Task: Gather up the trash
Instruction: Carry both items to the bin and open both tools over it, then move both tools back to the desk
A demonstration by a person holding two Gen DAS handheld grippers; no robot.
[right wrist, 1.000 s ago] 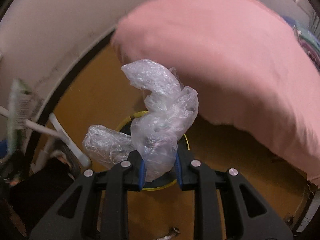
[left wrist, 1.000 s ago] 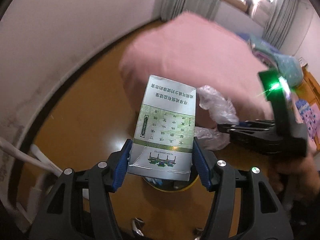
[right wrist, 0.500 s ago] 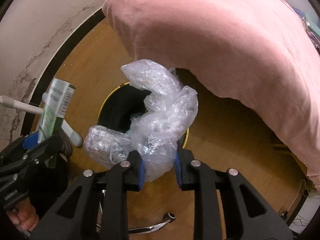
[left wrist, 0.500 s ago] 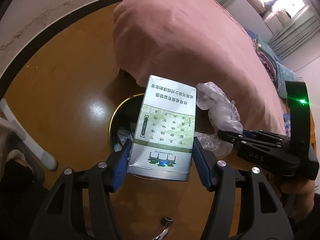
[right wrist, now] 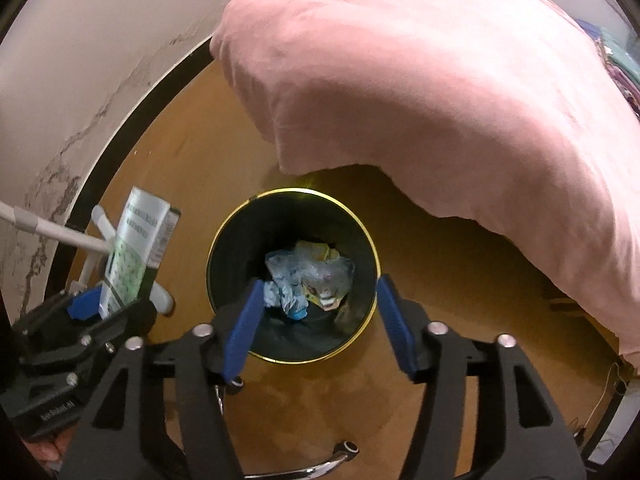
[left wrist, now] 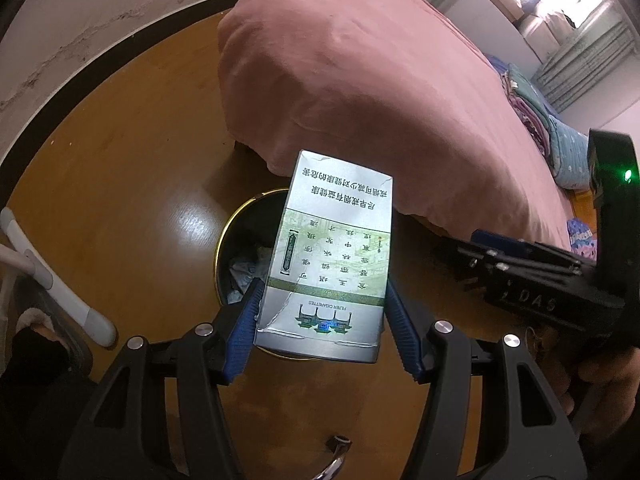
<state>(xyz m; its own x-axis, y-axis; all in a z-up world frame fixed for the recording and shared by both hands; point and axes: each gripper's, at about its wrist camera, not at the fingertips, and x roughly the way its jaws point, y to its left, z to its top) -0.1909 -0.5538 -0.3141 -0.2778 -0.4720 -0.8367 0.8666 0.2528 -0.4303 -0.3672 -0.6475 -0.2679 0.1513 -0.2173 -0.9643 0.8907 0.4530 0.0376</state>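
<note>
- Left wrist view: the left gripper (left wrist: 320,328) has its fingers (left wrist: 244,334) clamped on the short bottom end of a carton (left wrist: 332,256). The carton's long axis runs forward, away from the fingers, and its free end points toward the bed (left wrist: 360,92).
- The bin (left wrist: 236,248) lies beyond and below the fingers, partly hidden behind the carton. As a judgement: the carton sits over the near rim rather than the middle, so letting go here could tip it against the rim and onto the floor (left wrist: 120,160).
- Right wrist view: the right gripper (right wrist: 320,324) has its fingers (right wrist: 394,332) opening, with nothing between them. The bin (right wrist: 360,232) sits straight ahead between the fingers, with crumpled plastic (right wrist: 308,276) inside.
- The carton (right wrist: 134,256) stands upright, left of these fingers and beside the bin. As a judgement: the grippers are near each other and could collide over the opening.
</note>
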